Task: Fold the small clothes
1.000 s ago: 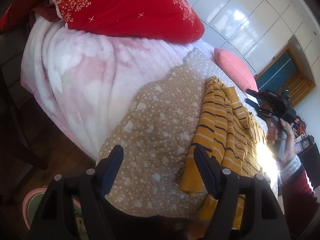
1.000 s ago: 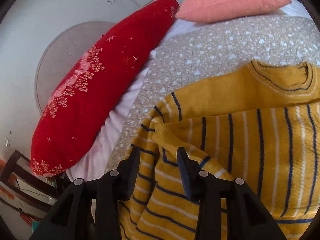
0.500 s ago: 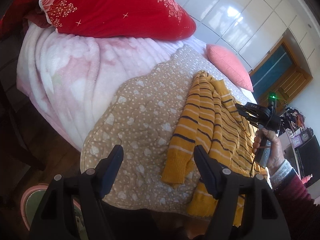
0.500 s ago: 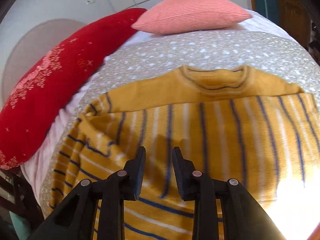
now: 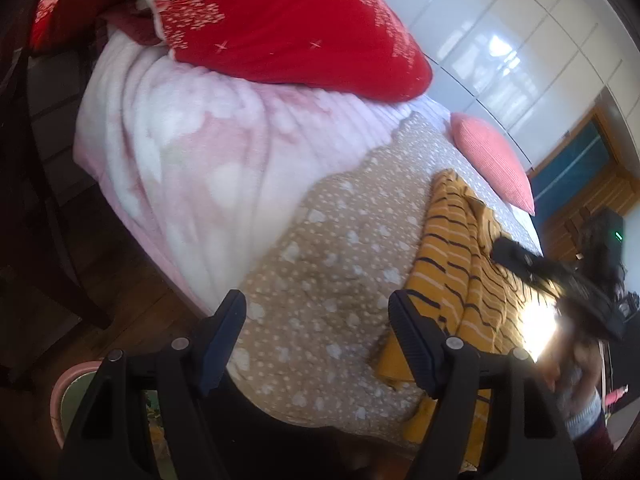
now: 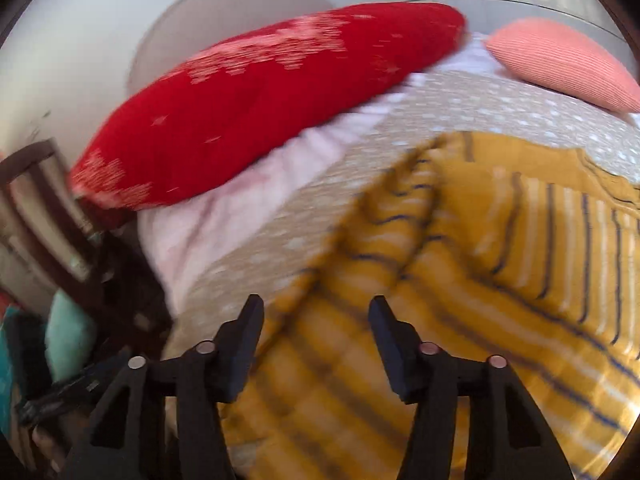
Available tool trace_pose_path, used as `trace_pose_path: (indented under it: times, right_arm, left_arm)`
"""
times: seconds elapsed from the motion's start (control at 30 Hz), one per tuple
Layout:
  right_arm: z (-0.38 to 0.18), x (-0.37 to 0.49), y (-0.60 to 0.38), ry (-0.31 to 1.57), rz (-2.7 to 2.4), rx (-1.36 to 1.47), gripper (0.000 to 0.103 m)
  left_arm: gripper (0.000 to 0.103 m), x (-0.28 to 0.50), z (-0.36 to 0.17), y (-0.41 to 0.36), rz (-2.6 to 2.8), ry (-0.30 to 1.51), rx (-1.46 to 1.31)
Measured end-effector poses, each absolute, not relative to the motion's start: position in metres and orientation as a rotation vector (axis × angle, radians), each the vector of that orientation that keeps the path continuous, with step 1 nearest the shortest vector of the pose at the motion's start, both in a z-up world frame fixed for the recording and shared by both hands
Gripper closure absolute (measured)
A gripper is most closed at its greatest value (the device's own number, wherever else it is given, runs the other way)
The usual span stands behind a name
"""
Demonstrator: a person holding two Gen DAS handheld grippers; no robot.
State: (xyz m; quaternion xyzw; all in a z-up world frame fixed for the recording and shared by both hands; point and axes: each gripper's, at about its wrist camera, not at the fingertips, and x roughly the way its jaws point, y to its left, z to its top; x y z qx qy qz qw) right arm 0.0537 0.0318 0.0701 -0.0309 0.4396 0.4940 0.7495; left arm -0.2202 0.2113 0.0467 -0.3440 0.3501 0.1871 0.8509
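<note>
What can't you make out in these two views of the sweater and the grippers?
- Sweater, right wrist view: motion blur smears its near folds, so how the sleeve lies is unclear.
- Sweater's right part, left wrist view: sun glare washes it out.
- Sweater's near hem, left wrist view: hidden behind the left gripper and the bed's edge.
- Right gripper, left wrist view: blurred; only the right wrist view shows it open.
</note>
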Motion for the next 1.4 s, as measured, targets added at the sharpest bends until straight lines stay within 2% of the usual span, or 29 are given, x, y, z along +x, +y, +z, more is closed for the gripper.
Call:
trace_pose_path:
  times: [0.07, 0.3, 0.33, 0.4, 0.43, 0.57, 0.77, 0.9, 1.07, 1.23, 1.4]
  right_arm:
    - [0.065, 0.030, 0.051, 0.970, 1.122, -0.118, 0.031]
    - [0.021, -0.003, 0.092, 1.001, 0.956, -0.326, 0.031]
    - [0.022, -0.005, 0.094, 0.987, 0.944, -0.330, 0.036]
    - [0.030, 0.001, 0.102, 1.005, 0.958, -0.326, 0.090]
    - [0.036, 0.005, 0.106, 1.017, 0.968, -0.308, 0.095]
    - [0.083, 0.018, 0.128, 0.936, 1.030, -0.257, 0.096]
    - [0.211, 0.030, 0.148, 0.712, 1.162, -0.173, 0.096]
    - [0.249, 0.055, 0.117, 0.688, 1.123, -0.155, 0.096]
    - [0.230, 0.117, 0.028, 0.794, 0.942, -0.093, 0.097]
    - [0.186, 0.166, -0.085, 0.874, 0.729, -0.054, 0.098]
    - [0.134, 0.198, -0.171, 0.941, 0.489, -0.130, 0.095]
  left_arm:
    - [0.030, -0.225, 0.043, 0.218, 0.406, 0.733, -0.746]
    - [0.030, -0.236, 0.039, 0.226, 0.405, 0.720, -0.773]
    - [0.030, -0.238, 0.039, 0.226, 0.405, 0.718, -0.774]
    - [0.030, -0.240, 0.039, 0.227, 0.405, 0.717, -0.780]
    - [0.030, -0.240, 0.038, 0.228, 0.404, 0.719, -0.785]
    - [0.030, -0.242, 0.045, 0.226, 0.400, 0.709, -0.781]
    - [0.030, -0.241, 0.065, 0.212, 0.399, 0.693, -0.719]
    - [0.030, -0.238, 0.072, 0.204, 0.385, 0.693, -0.693]
    - [0.030, -0.221, 0.073, 0.191, 0.348, 0.725, -0.656]
    - [0.030, -0.199, 0.079, 0.169, 0.309, 0.749, -0.610]
    - [0.030, -0.170, 0.082, 0.142, 0.258, 0.785, -0.572]
